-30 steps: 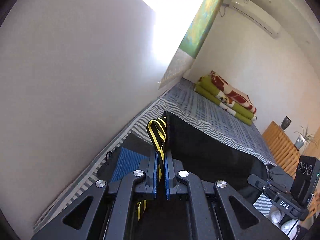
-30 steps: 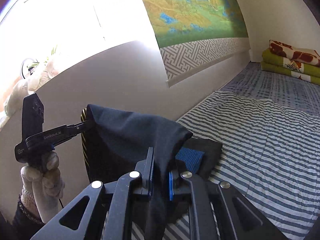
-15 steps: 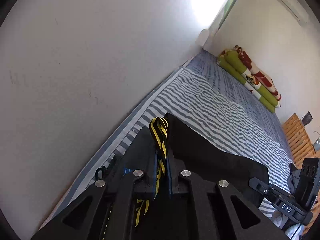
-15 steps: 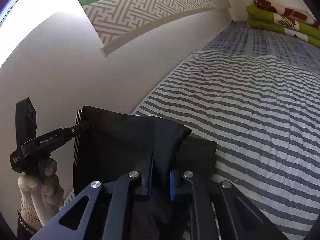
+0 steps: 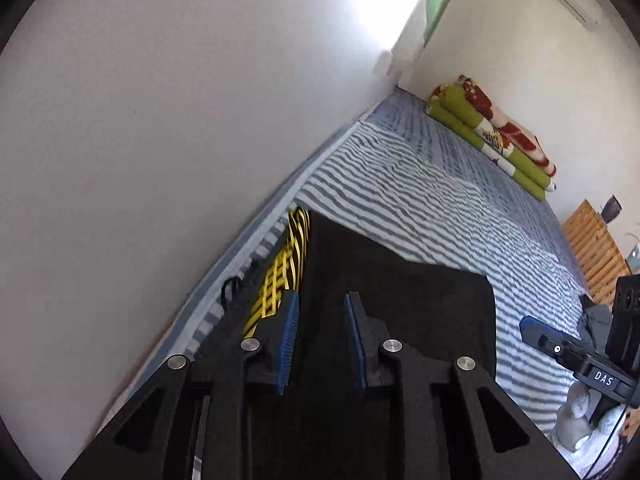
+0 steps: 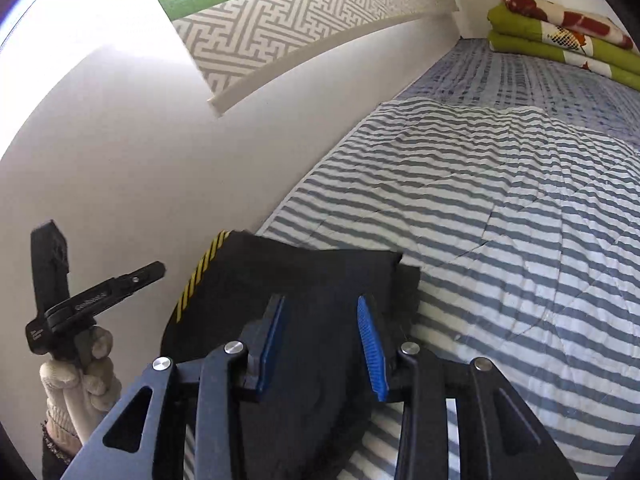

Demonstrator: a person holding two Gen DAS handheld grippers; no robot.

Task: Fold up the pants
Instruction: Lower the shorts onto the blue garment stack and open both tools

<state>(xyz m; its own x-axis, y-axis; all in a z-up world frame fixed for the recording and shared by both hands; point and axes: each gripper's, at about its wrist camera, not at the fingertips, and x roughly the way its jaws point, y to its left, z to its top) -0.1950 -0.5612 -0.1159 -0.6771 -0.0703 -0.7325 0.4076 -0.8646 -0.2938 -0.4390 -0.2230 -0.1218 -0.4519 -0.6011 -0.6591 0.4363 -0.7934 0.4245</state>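
Observation:
Black pants (image 5: 400,292) with a yellow-striped side band (image 5: 280,276) lie folded on the striped bedding (image 5: 420,200) close to the wall. My left gripper (image 5: 323,296) hovers over their near edge. Its jaws are opening, and the cloth lies loose beneath the blue pads (image 5: 288,336). In the right wrist view the same pants (image 6: 304,268) lie flat. My right gripper (image 6: 320,300) is over them, jaws also opening, pads (image 6: 372,344) clear of the fabric. The left gripper (image 6: 100,296) shows at the far left, carried by a gloved hand (image 6: 88,364).
A white wall runs along the left side of the bed. A folded green and red blanket (image 5: 492,136) lies at the far end (image 6: 560,28). A wooden slatted piece (image 5: 596,248) stands off to the right. A picture with a maze-patterned border (image 6: 300,32) hangs on the wall.
Both grippers came down to the bed with the pants' edge. Then their jaws parted and let go of the cloth, which now lies flat on the layer below.

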